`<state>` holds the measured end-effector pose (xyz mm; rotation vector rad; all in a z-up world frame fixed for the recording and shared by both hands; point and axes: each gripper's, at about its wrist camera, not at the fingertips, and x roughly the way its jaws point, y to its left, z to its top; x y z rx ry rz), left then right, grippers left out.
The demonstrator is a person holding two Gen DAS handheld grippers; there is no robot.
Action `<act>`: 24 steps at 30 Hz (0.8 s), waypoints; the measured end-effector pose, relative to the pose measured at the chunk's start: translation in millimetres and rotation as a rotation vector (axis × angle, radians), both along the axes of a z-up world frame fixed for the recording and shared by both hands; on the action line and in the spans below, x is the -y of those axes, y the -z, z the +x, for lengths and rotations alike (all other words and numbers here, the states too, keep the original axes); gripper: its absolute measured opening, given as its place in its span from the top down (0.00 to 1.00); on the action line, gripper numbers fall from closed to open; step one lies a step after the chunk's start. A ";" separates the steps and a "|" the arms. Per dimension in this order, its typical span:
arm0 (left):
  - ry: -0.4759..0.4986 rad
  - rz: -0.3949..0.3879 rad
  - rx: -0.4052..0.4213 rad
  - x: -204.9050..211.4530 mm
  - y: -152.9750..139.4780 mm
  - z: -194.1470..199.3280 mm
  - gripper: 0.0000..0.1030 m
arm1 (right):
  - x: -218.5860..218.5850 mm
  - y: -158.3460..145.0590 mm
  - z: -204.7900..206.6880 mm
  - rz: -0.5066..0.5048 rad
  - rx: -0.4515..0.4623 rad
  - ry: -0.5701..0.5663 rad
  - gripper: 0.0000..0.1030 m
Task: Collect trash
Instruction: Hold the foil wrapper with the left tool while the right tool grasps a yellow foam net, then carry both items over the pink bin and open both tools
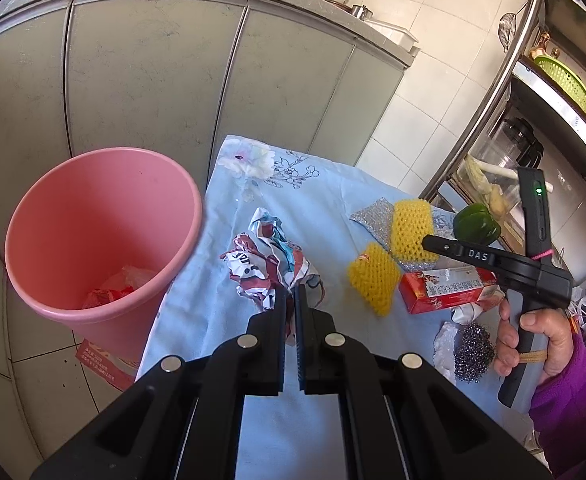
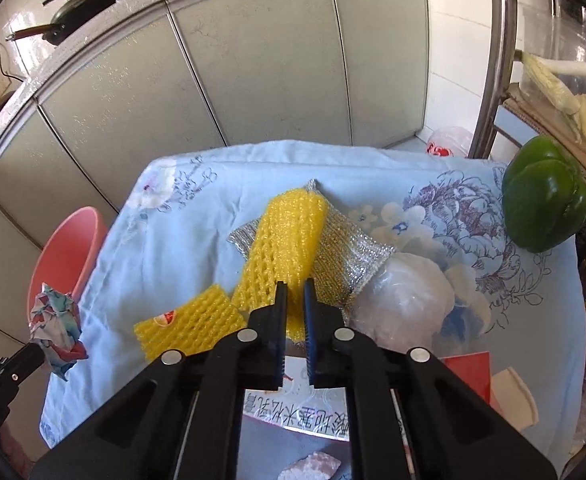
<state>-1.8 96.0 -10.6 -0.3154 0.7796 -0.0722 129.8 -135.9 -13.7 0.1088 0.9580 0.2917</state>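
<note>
Here, left gripper [image 1: 291, 294] pinching crumpled paper [image 1: 269, 266], right gripper [image 2: 296, 290] clamped on yellow foam net [image 2: 283, 248].

Left gripper [image 1: 291, 300]: matte black plastic, two flat fingers with ribbed inner pads, four round silver pivot caps across the linkage. Right gripper [image 2: 295, 294]: same build; seen at 3 o'clock in the left wrist view, white "DAS" lettering on its arm, green indicator light, pink cord. Hand [image 1: 533, 340] on the black handle; purple fleece sleeve [image 1: 573, 408].
</note>
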 end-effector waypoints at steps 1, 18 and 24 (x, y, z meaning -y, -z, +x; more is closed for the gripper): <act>-0.001 0.000 0.005 -0.6 -1.3 -0.7 0.97 | 0.3 -4.2 -2.9 0.005 0.011 -0.002 0.92; -0.224 0.057 0.090 -83.8 -37.3 -20.7 0.97 | -112.1 -76.0 -18.3 0.082 0.134 -0.309 0.92; -0.275 0.032 0.022 -109.5 -17.8 -15.3 0.97 | -188.0 -64.9 -14.3 0.086 0.091 -0.444 0.92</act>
